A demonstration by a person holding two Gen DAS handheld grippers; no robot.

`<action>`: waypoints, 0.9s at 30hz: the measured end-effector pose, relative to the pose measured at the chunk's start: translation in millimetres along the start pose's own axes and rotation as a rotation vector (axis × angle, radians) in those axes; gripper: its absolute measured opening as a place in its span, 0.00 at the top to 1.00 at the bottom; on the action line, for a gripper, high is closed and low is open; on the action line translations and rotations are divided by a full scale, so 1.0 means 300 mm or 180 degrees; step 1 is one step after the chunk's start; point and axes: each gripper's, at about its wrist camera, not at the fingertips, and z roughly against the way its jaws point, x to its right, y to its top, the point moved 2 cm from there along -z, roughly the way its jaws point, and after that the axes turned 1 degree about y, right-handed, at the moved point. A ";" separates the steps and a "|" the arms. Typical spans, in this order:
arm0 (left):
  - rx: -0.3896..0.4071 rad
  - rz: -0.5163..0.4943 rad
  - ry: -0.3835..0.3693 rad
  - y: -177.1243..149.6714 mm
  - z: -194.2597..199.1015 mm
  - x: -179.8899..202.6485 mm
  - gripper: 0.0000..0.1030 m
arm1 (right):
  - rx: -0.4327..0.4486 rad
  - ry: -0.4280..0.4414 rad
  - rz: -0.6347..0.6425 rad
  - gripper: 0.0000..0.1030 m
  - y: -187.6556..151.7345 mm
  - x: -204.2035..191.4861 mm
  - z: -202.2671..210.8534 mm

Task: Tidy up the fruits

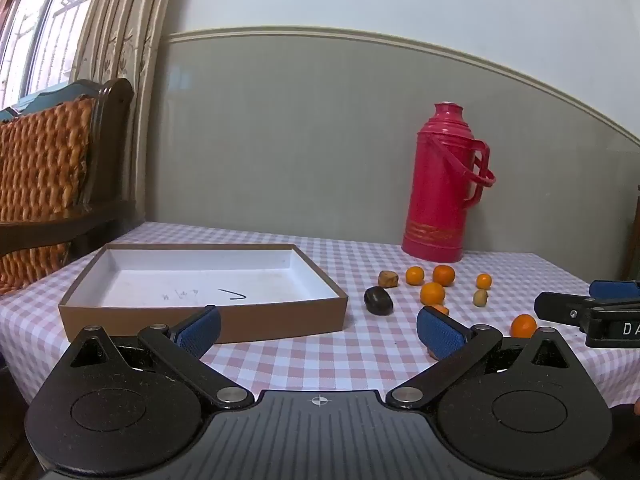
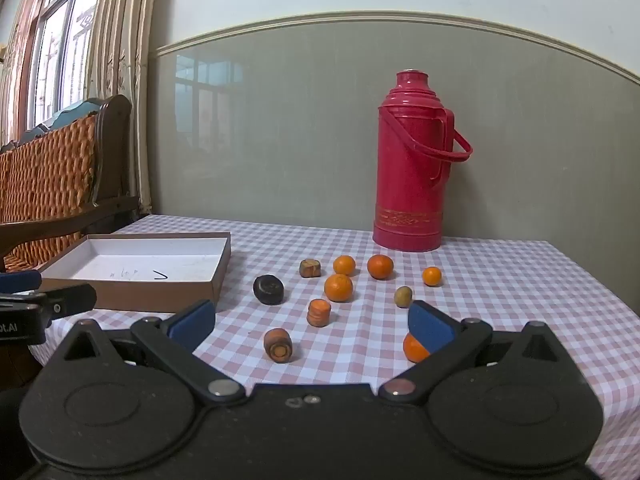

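From the left wrist view, the left tongs (image 1: 318,330) stand wide with nothing between the blue pads (image 1: 200,330), angled slightly down over the near edge of the counter (image 1: 280,356), which wears a pink-checked cloth. The shallow cardboard box (image 1: 200,320) lies just beyond the left pad, white inside and holding no fruit. The fruits sit to the right of the box, past the right pad: a dark fruit (image 1: 378,300) nearest the box, a brown piece (image 1: 388,279) behind it, several small oranges (image 1: 432,293) further right, and a pale green fruit (image 1: 480,298). One more orange (image 1: 523,325) lies near the right edge, just beside the right tongs (image 1: 592,312), which enter from the right; from here their spread cannot be told. A red thermos (image 1: 440,184) stands at the far side by the wall.

From the right wrist view, the right tongs (image 2: 312,326) are also spread wide and hold nothing, tipped a little downward. Two carrot-like orange pieces (image 2: 319,312) lie on the cloth (image 2: 500,300) between and just ahead of the pads. An orange fruit (image 2: 414,348) sits partly hidden behind the right pad (image 2: 432,330); whether they touch is unclear. The other oranges (image 2: 339,287), dark fruit (image 2: 268,289) and green fruit (image 2: 403,295) lie farther off, before the thermos (image 2: 412,168). The box (image 2: 132,292) is to the far left, with the left tongs (image 2: 48,300) at the left edge in front of it.
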 end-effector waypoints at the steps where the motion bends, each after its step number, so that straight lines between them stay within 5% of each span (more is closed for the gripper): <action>1: -0.0002 0.0005 0.0000 0.000 0.000 0.000 0.00 | -0.0017 0.0001 -0.0001 0.06 0.000 0.000 -0.001; 27: -0.0012 0.0020 0.0001 -0.001 0.001 0.003 0.00 | -0.0016 -0.0015 0.0046 0.06 0.000 -0.003 -0.003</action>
